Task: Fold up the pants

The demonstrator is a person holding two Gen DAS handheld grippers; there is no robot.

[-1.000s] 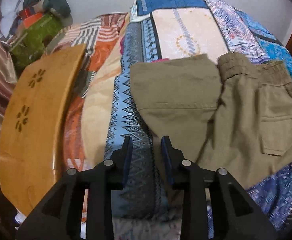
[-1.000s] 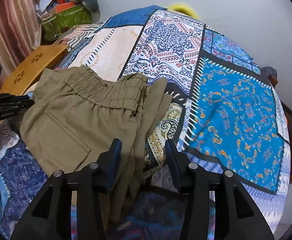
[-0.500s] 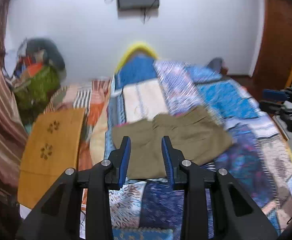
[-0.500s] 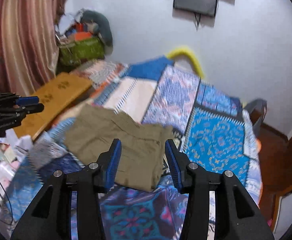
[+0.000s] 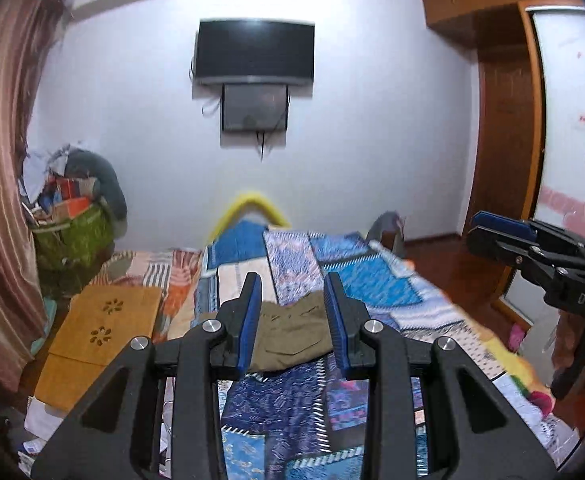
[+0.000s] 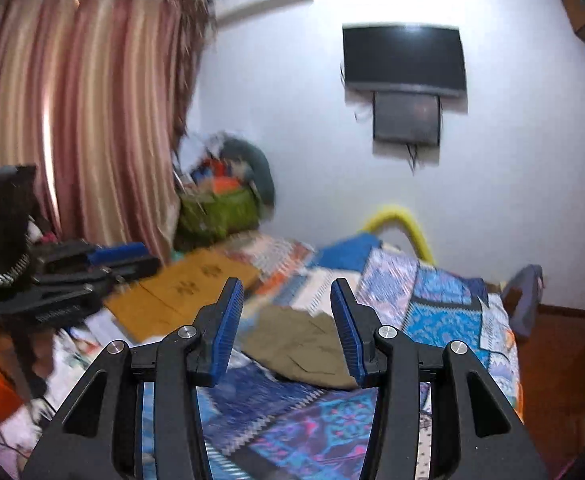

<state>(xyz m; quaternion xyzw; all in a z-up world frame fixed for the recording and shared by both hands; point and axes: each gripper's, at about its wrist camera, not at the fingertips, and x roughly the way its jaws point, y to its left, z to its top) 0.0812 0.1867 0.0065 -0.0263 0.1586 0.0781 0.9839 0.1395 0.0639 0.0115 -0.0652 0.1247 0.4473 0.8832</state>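
Observation:
The olive-khaki pants [image 5: 292, 336] lie folded into a compact bundle on the patterned bedspread [image 5: 376, 292], far ahead of both grippers; they also show in the right wrist view [image 6: 304, 344]. My left gripper [image 5: 292, 320] is open and empty, held high and well back from the bed. My right gripper [image 6: 286, 326] is open and empty, also raised and pulled back. The right gripper appears at the right edge of the left wrist view [image 5: 532, 248], and the left gripper at the left of the right wrist view [image 6: 72, 272].
A wooden lap table [image 5: 100, 332] lies left of the bed. A green bag with piled clothes [image 5: 72, 236] stands in the far left corner by striped curtains [image 6: 72, 120]. A TV [image 5: 254, 54] hangs on the far wall. A wooden wardrobe [image 5: 504, 152] stands at the right.
Both grippers have pulled up and far back from the pants, so the whole room now shows. The folded pants stay on the bed. Both grippers stay open.

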